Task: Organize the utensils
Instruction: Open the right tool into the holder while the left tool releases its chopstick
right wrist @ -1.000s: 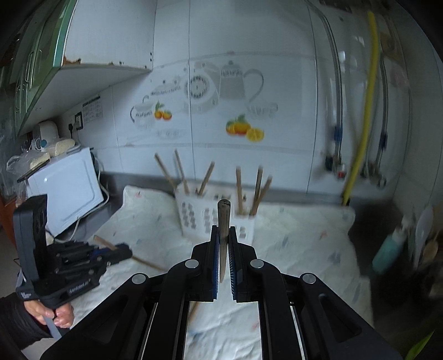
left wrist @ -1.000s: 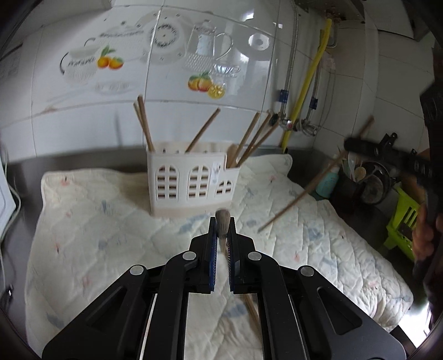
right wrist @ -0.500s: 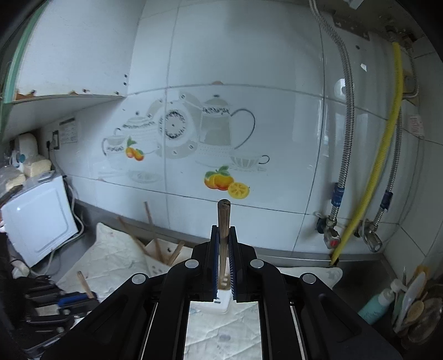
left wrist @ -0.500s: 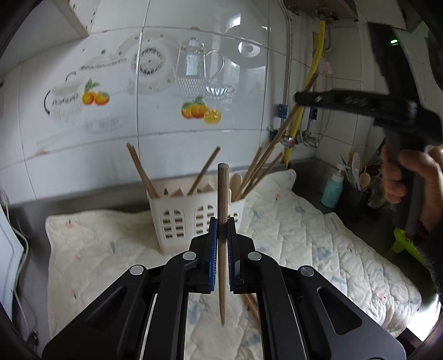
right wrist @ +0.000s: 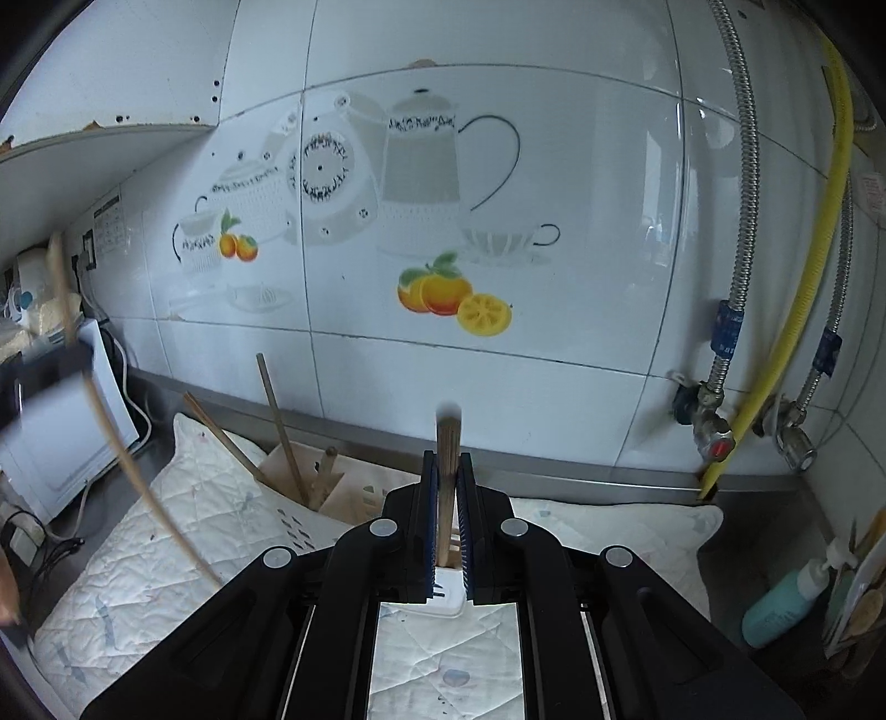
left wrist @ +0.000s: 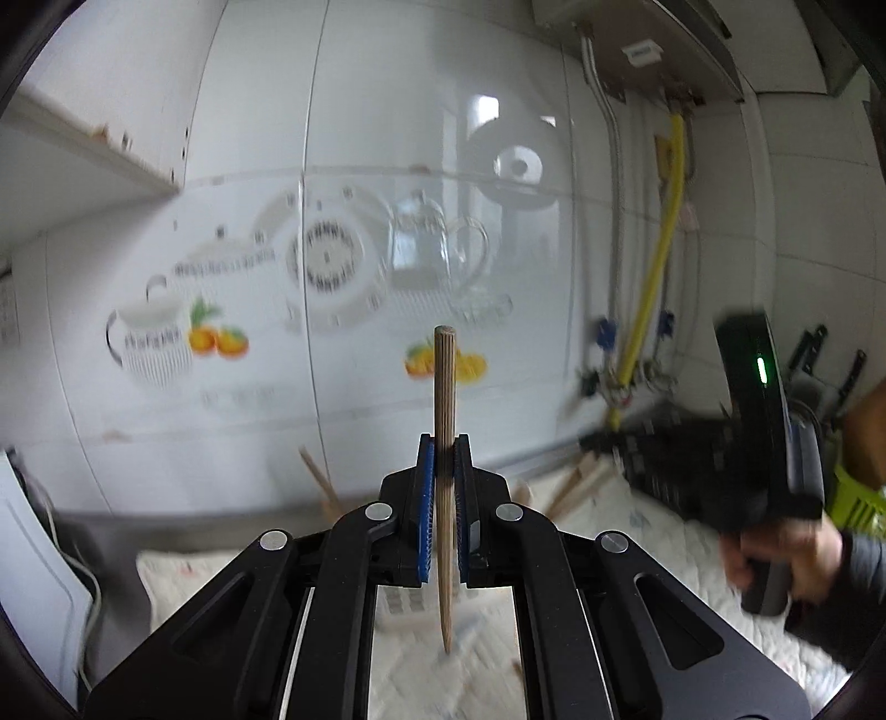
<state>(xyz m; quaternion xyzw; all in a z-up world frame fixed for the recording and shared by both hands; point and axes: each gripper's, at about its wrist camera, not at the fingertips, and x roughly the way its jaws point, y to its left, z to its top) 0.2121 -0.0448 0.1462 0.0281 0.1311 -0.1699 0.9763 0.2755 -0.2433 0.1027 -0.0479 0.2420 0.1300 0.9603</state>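
Fingers of both grippers clamp upright chopsticks (left wrist: pixel 444 443) (right wrist: pixel 447 471) above holder (right wrist: pixel 354 498), quilted mat (right wrist: pixel 166 543) beneath.

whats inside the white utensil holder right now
In the utensil holder, two wooden chopsticks and a shorter wooden handle stand up; the right gripper covers the rest.

No writing can be read in either view. The decorated wall tiles (right wrist: pixel 387 183) carry a thin band of dark marks across the teapot and the cup, too small and soft to tell whether they are letters. A small chart (right wrist: pixel 111 224) on the wall at the left edge of the right wrist view shows a grid of tiny marks, illegible. A pale tag (left wrist: pixel 642 52) on the wall unit above the pipes in the left wrist view is blurred.
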